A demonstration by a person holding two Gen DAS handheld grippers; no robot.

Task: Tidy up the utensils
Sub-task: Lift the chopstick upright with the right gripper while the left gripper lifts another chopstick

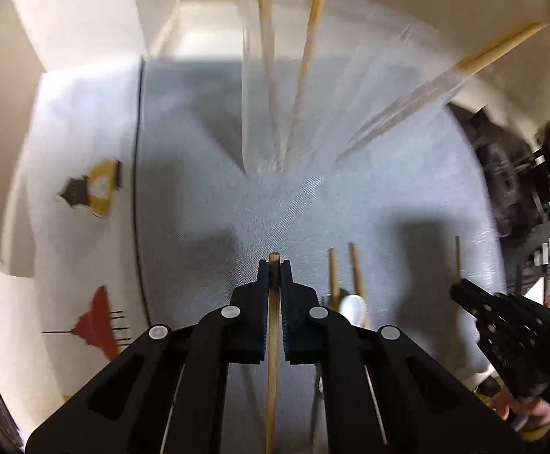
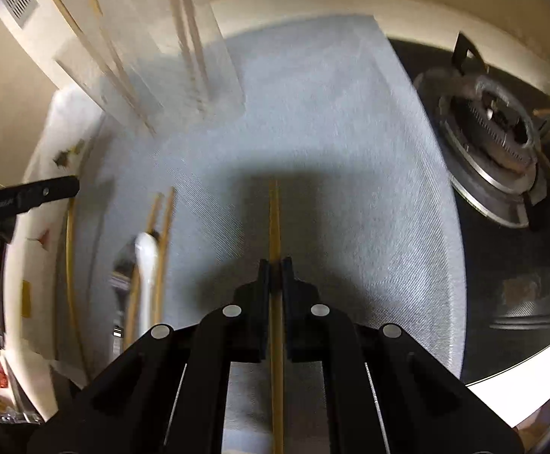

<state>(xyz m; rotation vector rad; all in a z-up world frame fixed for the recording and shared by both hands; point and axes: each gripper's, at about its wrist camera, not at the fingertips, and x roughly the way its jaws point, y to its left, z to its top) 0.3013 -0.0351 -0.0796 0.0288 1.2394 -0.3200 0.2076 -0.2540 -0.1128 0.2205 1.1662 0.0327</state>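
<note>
My left gripper (image 1: pixel 274 265) is shut on a wooden chopstick (image 1: pixel 273 340) that runs back between its fingers, above a grey cloth mat (image 1: pixel 199 189). My right gripper (image 2: pixel 275 265) is shut on another wooden chopstick (image 2: pixel 275 219), whose tip sticks out ahead over the mat (image 2: pixel 331 151). Two clear upright holders (image 1: pixel 263 113) (image 2: pixel 195 56) stand at the far side with chopsticks in them. Loose chopsticks (image 1: pixel 356 272) and a white spoon (image 1: pixel 352 308) lie on the mat; they also show in the right wrist view as chopsticks (image 2: pixel 165 234) and spoon (image 2: pixel 147 265).
A gas stove burner (image 2: pixel 498 143) sits right of the mat. A white cloth with printed figures (image 1: pixel 97 185) lies left of the mat. The right gripper (image 1: pixel 501 325) shows at the right of the left wrist view; the left gripper (image 2: pixel 40 193) shows at the left of the right wrist view.
</note>
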